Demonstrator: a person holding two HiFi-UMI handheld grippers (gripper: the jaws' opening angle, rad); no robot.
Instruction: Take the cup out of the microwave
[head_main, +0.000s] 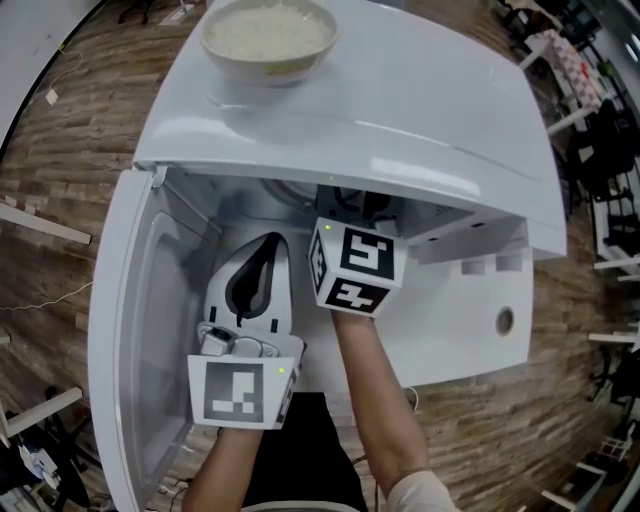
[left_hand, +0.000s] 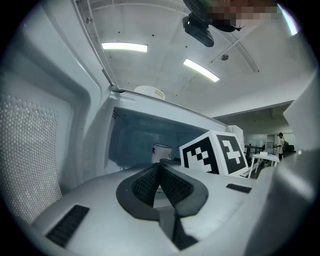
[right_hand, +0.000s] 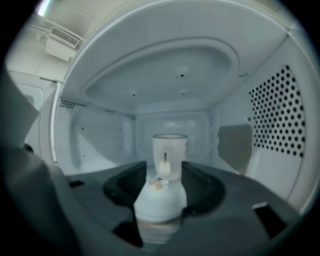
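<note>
A white cup (right_hand: 170, 154) stands upright at the middle of the microwave (head_main: 420, 130) cavity. My right gripper (right_hand: 165, 175) reaches into the cavity with its jaws open. The cup sits just ahead, in line with the gap between the tips, and no pad presses on it. From the head view only that gripper's marker cube (head_main: 355, 265) shows at the cavity mouth; the cup is hidden there. My left gripper (head_main: 262, 262) hovers at the opening near the door, its jaws shut on nothing. In its own view, the left gripper (left_hand: 160, 174) looks at the cup (left_hand: 161, 151) deep inside.
The microwave door (head_main: 130, 330) hangs wide open on the left. A bowl of rice (head_main: 268, 35) rests on top of the microwave. The perforated right cavity wall (right_hand: 280, 115) is close beside my right gripper. Wooden floor surrounds the unit.
</note>
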